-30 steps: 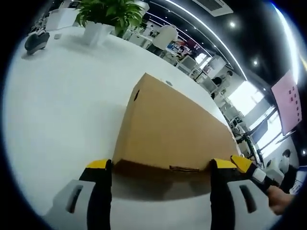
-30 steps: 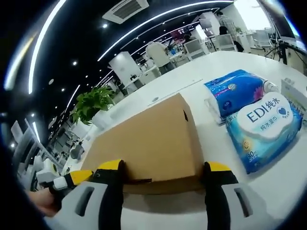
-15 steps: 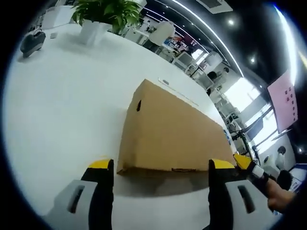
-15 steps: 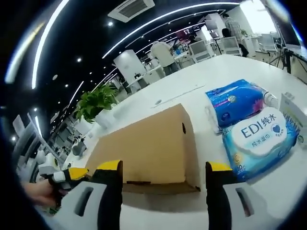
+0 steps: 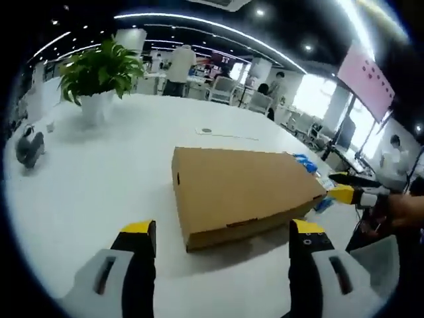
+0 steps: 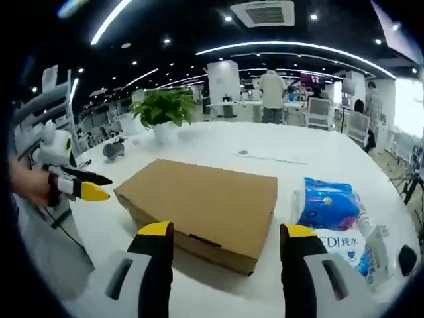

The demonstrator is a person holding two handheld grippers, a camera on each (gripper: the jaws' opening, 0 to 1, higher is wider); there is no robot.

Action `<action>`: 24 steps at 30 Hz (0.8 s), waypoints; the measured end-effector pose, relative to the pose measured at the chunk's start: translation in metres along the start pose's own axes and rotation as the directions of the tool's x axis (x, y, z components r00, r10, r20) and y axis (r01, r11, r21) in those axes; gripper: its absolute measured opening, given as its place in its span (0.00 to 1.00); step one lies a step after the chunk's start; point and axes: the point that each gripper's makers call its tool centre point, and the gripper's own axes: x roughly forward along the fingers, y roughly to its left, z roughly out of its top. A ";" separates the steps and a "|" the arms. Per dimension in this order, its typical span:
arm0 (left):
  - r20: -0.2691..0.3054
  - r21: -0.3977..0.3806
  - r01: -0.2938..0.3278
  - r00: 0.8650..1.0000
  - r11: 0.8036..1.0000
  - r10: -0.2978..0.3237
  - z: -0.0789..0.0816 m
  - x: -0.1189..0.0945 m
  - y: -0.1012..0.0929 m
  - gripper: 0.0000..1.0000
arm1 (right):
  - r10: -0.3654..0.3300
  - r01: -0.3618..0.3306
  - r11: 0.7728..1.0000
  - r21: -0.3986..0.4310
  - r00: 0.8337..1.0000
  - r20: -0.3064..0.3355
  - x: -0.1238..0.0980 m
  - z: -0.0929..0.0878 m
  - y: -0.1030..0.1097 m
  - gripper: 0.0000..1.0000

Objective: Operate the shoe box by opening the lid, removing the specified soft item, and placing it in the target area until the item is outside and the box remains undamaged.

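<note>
Box [image 5: 242, 192] lay flat on the white table [image 5: 86, 192], just ahead of both tongs, lid down and shut. Sat a little past the left tongs [image 5: 222, 235] and a little past the right tongs [image 6: 222, 238], touched by neither. Both tongs spread wide, nothing between the jaws.

First step not yet done, by the look of it: lid not lifted. Next move would likely call for getting a tip under the front edge of the lid, near the small dark slot, and tipping it up gently, so as not to tear the card. One pair of tongs could hold the base down.

Right of the box in the right gripper view, two soft packs: a blue pack [image 6: 328, 204] and a wipes pack [image 6: 344, 246] nearer the right tongs, partly cut off. A plant [image 6: 164, 109] stood far behind the box. A small grey thing [image 5: 28, 147] lay well off to the left of the left tongs; could not tell what.

Inside of the box hidden, so the soft thing not seen. Target area not marked anywhere clear. Could not tell which edge holds the hinge.
</note>
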 end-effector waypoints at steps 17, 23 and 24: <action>-0.078 0.147 0.020 0.997 0.989 -0.008 -0.027 0.005 0.000 0.69 | 0.024 -0.026 0.999 -0.031 0.997 -0.070 -0.004 -0.023 0.004 0.60; -0.096 0.162 0.018 0.995 0.987 -0.002 -0.029 0.012 0.002 0.68 | 0.031 -0.034 0.999 -0.031 0.996 -0.083 0.002 -0.027 0.007 0.59; -0.100 0.169 0.019 0.995 0.985 -0.002 -0.029 0.013 0.002 0.67 | 0.030 -0.033 0.999 -0.035 0.996 -0.086 0.003 -0.028 0.007 0.59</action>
